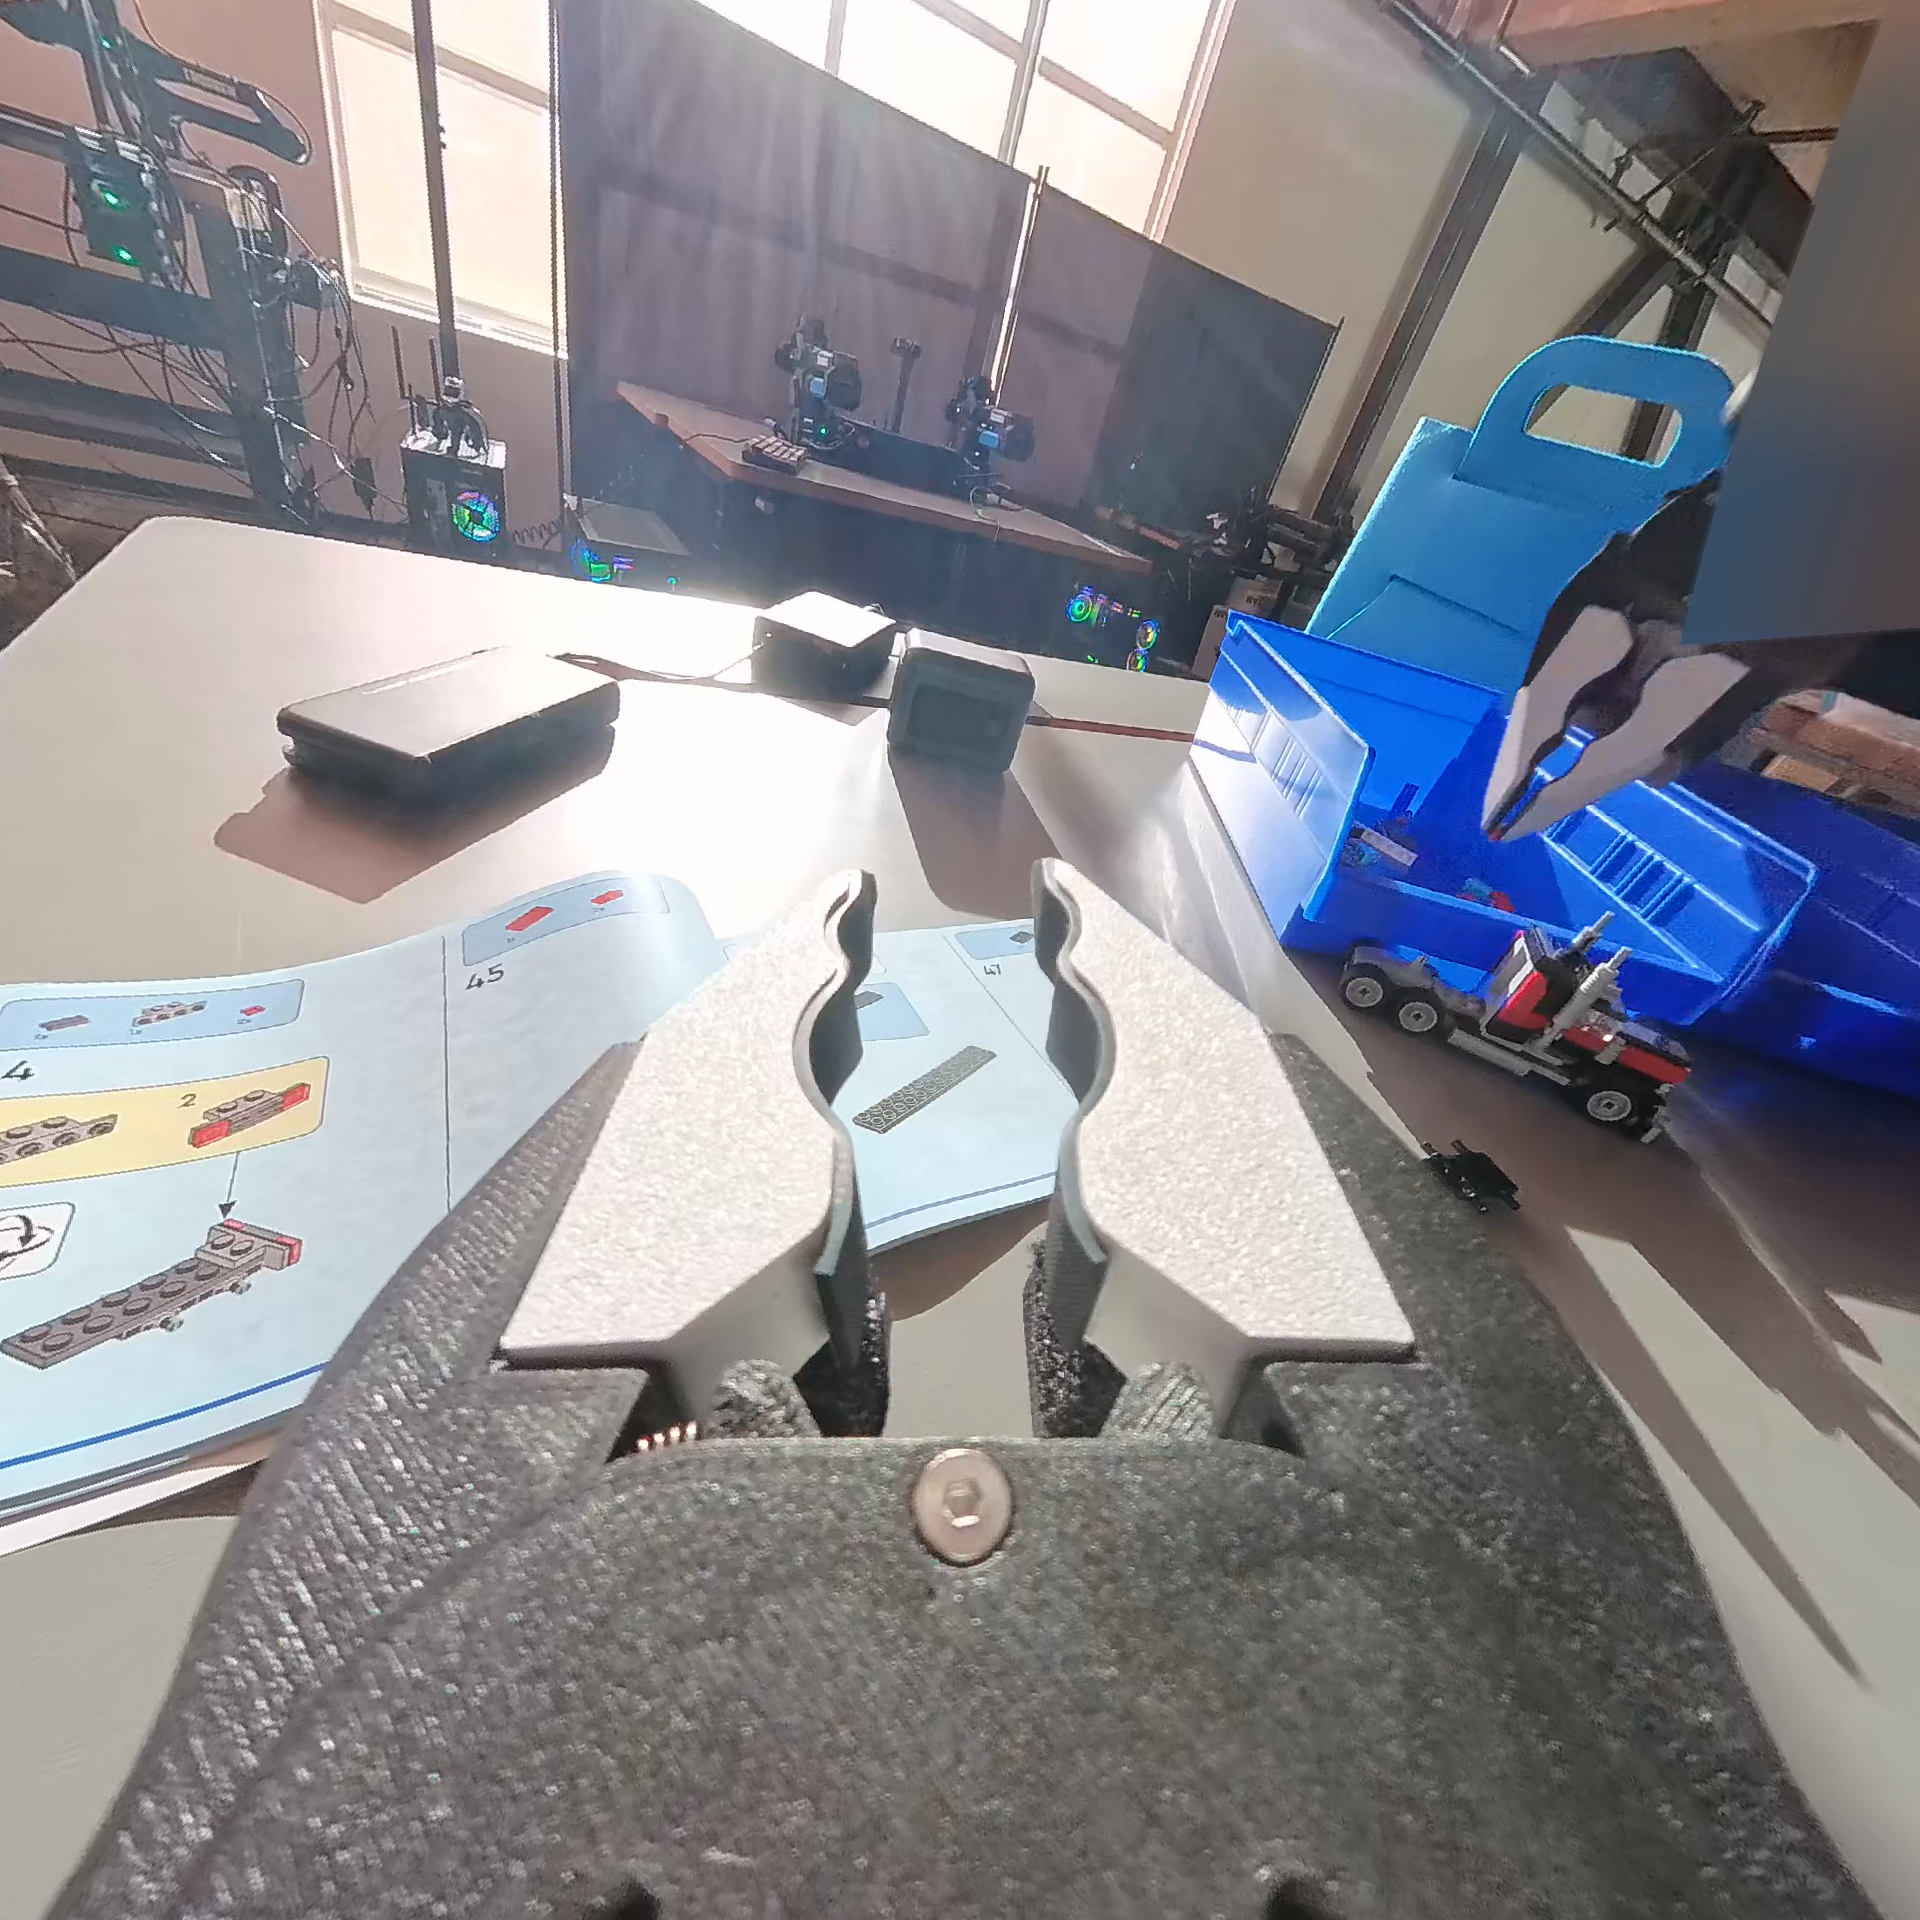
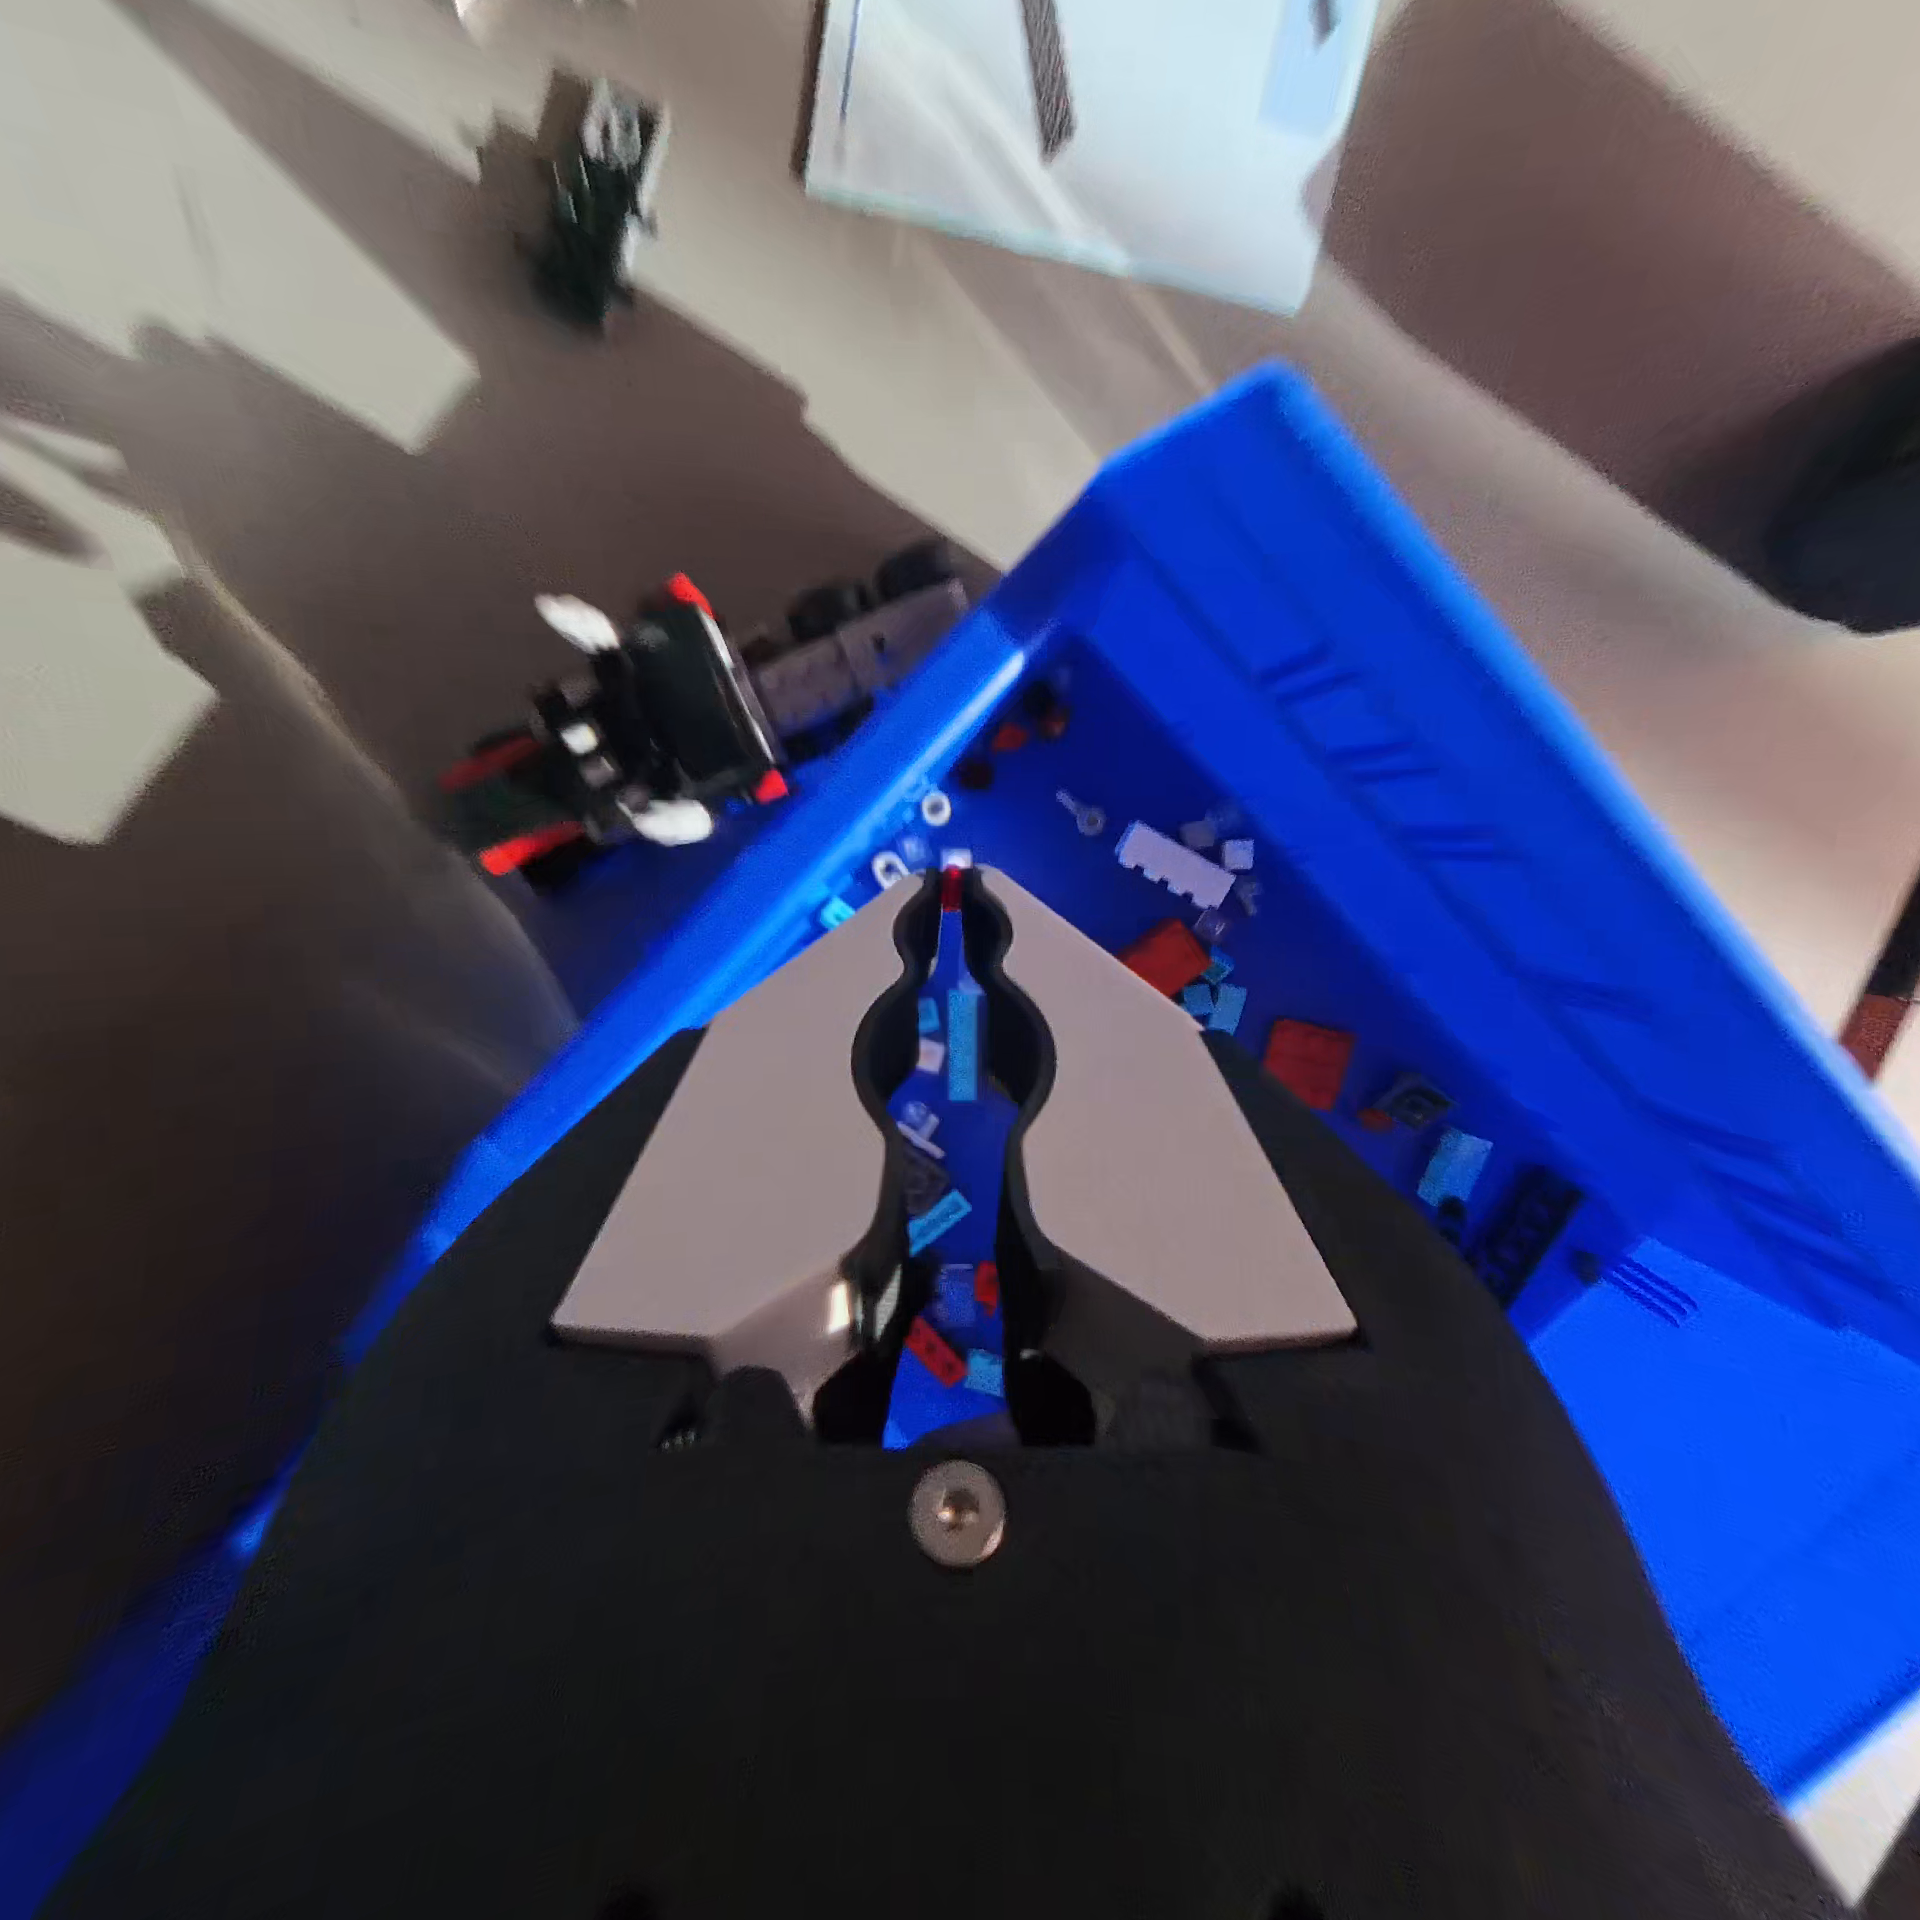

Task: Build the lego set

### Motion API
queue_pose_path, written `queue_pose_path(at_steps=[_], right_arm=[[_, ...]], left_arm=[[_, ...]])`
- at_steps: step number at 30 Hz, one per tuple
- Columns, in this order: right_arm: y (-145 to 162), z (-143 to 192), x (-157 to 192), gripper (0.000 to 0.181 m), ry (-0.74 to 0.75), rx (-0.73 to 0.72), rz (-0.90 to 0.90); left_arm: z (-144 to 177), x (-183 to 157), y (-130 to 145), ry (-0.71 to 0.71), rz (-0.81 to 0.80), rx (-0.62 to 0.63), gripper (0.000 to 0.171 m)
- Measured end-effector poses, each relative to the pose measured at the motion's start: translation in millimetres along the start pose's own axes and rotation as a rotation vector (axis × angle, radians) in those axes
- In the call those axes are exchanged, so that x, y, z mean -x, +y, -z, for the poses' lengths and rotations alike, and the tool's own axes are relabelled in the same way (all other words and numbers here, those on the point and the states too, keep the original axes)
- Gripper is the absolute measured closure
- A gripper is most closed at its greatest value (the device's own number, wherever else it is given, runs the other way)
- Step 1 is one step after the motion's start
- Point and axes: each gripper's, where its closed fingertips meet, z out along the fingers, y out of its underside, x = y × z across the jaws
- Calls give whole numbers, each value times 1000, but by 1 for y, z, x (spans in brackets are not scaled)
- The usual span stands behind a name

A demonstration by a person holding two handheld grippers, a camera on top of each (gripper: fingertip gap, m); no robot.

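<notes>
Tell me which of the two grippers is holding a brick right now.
The right gripper: its fingertips pinch a small red brick over the blue bin. The left gripper is open and empty above the instruction booklet.

Step numerals on instruction booklet (image 1: 343, 1049) (open)

The left gripper (image 1: 951, 914) hovers low and level, fingers apart with nothing between them. The right gripper (image 2: 954, 891) points steeply down, its tips pinched nearly closed on a small red piece (image 2: 952, 888).
</notes>
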Motion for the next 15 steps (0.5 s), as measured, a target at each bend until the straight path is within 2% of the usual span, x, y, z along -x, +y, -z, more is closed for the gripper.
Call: queue_pose_path(at_steps=[4,7,11,15], right_arm=[[-44,23,19,174,99,-69,-144],[-83,26,48,174,82,-167,-246],[-127,7,75,174,74,-271,-335],[-167,-30,86,174,79,-358,-375]], left_arm=[[3,-1,-3,9,-3,-27,140],[8,-5,-9,23,-15,-68,140],[18,-11,-15,63,-19,-125,140],[30,-13,-24,105,16,-192,141]])
